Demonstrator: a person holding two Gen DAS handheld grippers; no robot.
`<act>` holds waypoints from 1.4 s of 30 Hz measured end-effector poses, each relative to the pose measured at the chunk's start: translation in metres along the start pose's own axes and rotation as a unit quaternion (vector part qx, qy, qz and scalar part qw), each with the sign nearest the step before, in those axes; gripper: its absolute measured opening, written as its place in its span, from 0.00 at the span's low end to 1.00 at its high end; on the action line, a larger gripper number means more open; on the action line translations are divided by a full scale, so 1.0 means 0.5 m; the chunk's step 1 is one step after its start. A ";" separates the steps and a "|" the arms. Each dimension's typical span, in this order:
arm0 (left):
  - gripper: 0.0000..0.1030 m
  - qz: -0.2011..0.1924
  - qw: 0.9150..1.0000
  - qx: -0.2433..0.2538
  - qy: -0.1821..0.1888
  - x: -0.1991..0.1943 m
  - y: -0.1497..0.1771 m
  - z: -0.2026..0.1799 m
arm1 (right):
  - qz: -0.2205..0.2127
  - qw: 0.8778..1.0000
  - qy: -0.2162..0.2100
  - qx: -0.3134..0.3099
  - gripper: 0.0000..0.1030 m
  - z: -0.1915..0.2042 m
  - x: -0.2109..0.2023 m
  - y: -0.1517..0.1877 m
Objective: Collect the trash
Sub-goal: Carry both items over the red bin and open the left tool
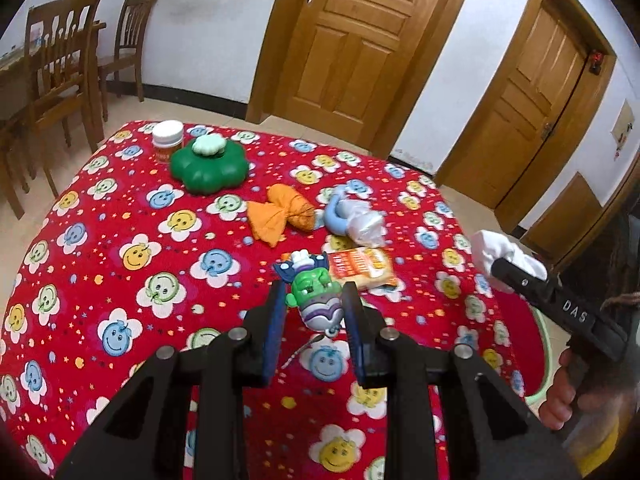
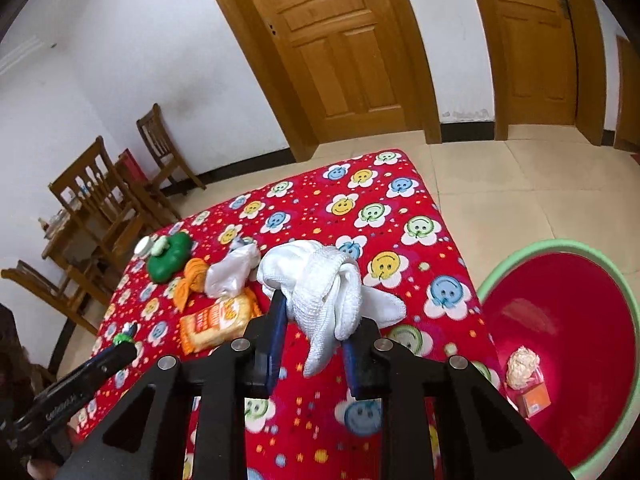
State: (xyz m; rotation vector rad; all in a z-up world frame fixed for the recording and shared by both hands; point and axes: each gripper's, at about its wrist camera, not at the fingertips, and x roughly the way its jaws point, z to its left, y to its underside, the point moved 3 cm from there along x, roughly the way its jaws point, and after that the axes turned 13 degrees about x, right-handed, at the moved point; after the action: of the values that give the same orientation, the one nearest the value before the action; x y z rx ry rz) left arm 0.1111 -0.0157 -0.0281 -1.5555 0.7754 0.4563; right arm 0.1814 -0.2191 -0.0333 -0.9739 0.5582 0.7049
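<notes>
My left gripper is shut on a green and purple toy figure, held just above the red smiley tablecloth. My right gripper is shut on a crumpled white cloth and holds it above the table near its right edge; that cloth also shows in the left wrist view. An orange snack packet, a clear plastic wrapper and an orange cloth bow lie on the table. A red basin with a green rim stands on the floor to the right.
A green flower-shaped box and a white-lidded jar sit at the far left of the table. A blue curved piece lies by the wrapper. The basin holds a crumpled ball and a small orange box. Wooden chairs stand at left.
</notes>
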 end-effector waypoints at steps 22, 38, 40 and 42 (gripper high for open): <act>0.27 -0.023 0.990 0.093 0.101 -0.063 -0.054 -0.218 | -0.053 0.998 -0.005 0.040 0.24 -0.081 -0.200 0.025; 0.27 0.005 0.973 0.159 0.168 0.003 -0.061 -0.417 | -0.084 0.991 0.038 0.096 0.25 -0.228 -0.264 0.022; 0.27 0.012 0.971 0.165 0.174 0.018 -0.056 -0.437 | -0.084 0.990 0.045 0.106 0.25 -0.251 -0.265 0.024; 0.27 0.020 0.968 0.171 0.180 0.035 -0.051 -0.459 | -0.084 0.989 0.049 0.115 0.25 -0.271 -0.265 0.025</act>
State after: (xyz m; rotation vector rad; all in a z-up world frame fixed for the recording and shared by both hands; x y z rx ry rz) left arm 0.1064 -0.2436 0.0114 -1.3115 1.1036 0.0555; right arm 0.0704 -0.3714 -0.0087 -0.8313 0.6218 0.4338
